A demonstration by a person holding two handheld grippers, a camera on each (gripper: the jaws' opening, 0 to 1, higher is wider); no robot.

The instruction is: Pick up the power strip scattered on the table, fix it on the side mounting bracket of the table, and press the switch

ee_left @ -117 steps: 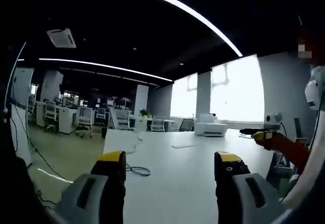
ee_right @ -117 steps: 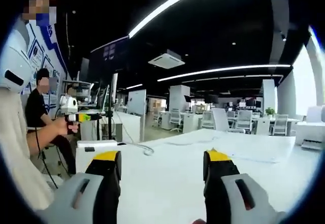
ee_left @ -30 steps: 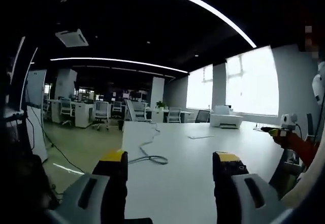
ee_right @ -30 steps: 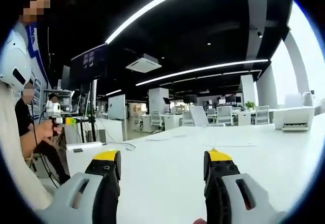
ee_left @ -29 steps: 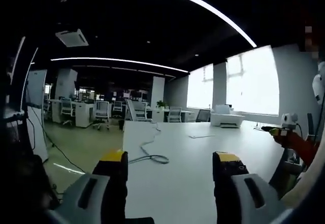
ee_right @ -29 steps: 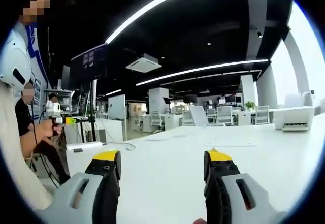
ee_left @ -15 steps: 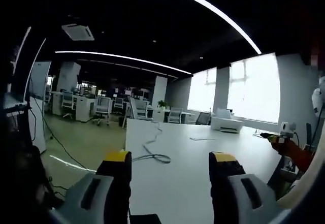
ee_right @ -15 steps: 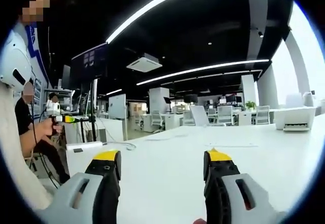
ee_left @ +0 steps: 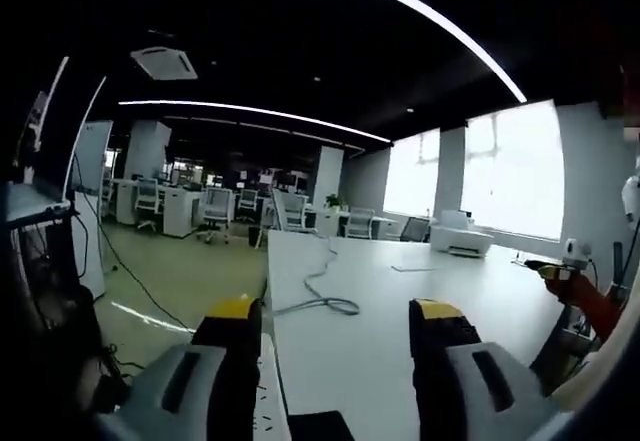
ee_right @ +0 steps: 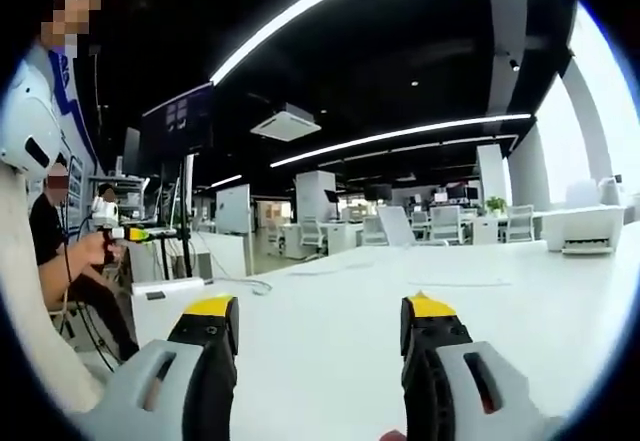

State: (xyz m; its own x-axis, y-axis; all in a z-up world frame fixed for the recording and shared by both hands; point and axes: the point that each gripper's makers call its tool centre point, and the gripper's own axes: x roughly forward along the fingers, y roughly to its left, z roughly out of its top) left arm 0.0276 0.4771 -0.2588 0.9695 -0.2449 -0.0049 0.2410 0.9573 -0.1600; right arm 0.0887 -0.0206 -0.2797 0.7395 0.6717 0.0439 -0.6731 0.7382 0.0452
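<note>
Power strip (ee_right: 170, 286) lengthwise along table edge (flat)

Big table (ee_left: 400, 311) stretches out ahead, with a cable (ee_left: 318, 301) looped on it near the left edge and a printer (ee_left: 460, 241) at the far end. In the right gripper view, a power strip (ee_right: 168, 286) sits at the table's left corner, a seated person (ee_right: 70, 251) just beyond it.

Smooth matt white bench (ee_left: 400, 311), faintly sheened under the ceiling lights. Grey moulded plastic on both hand-held grippers, left (ee_left: 335, 341) and right (ee_right: 318, 346), with yellow matt tips. Rubbery grey cable (ee_left: 318, 299). Glossy floor (ee_left: 160, 291), mirroring light strips.
</note>
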